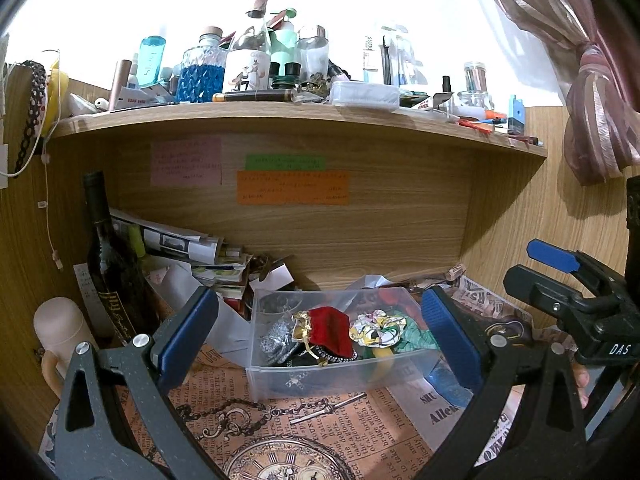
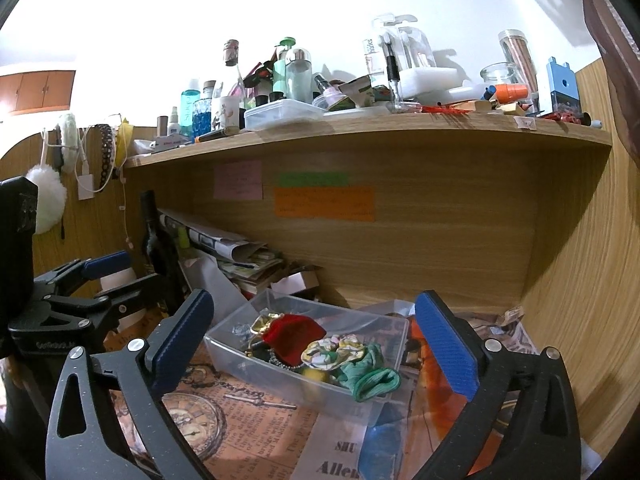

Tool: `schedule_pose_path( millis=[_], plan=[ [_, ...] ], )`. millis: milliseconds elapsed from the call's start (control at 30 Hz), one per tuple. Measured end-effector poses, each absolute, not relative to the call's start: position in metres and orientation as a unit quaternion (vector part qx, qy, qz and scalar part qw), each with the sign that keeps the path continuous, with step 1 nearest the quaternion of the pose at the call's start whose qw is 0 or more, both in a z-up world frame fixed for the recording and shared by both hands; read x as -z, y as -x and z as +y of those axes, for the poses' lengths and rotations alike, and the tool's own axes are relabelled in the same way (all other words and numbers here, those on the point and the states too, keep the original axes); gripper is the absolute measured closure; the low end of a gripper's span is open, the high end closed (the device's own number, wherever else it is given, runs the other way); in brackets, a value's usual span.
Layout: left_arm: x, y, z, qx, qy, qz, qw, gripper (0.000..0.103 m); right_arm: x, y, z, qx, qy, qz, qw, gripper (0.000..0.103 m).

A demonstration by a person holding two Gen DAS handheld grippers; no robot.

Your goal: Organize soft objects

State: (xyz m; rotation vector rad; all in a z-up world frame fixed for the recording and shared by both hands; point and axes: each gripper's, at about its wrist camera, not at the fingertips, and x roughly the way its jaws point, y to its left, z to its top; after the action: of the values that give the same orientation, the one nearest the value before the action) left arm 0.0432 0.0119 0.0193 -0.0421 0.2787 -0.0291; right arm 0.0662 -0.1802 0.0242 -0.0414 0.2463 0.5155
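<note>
A clear plastic bin (image 1: 320,380) (image 2: 280,384) sits on the desk under the shelf. It holds a red velvet pouch (image 1: 334,332) (image 2: 294,338), a silver pouch (image 1: 276,338), a floral scrunchie (image 1: 376,326) (image 2: 334,354), a green cloth (image 1: 412,336) (image 2: 374,376) that hangs over the bin's rim, and a yellow item (image 1: 382,360). My left gripper (image 1: 320,344) is open and empty, its fingers on either side of the bin. My right gripper (image 2: 316,344) is open and empty in front of the bin; it also shows at the right of the left wrist view (image 1: 560,268).
A dark wine bottle (image 1: 108,264) (image 2: 158,244) and a paper pile (image 1: 180,248) stand at the back left. A beige mug (image 1: 60,336) is at the left. A cluttered shelf (image 1: 280,114) (image 2: 360,128) hangs overhead. Newspaper-print paper (image 1: 280,432) covers the desk.
</note>
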Motion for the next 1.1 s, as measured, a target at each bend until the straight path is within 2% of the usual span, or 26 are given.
schedule_pose_path(
  millis=[1100],
  plan=[
    [-0.0184, -0.0431, 0.0060, 0.017, 0.015, 0.137, 0.990, 0.000, -0.0238, -0.0674, -0.1813, -0.257, 0.017, 0.122, 0.959, 0.000]
  ],
)
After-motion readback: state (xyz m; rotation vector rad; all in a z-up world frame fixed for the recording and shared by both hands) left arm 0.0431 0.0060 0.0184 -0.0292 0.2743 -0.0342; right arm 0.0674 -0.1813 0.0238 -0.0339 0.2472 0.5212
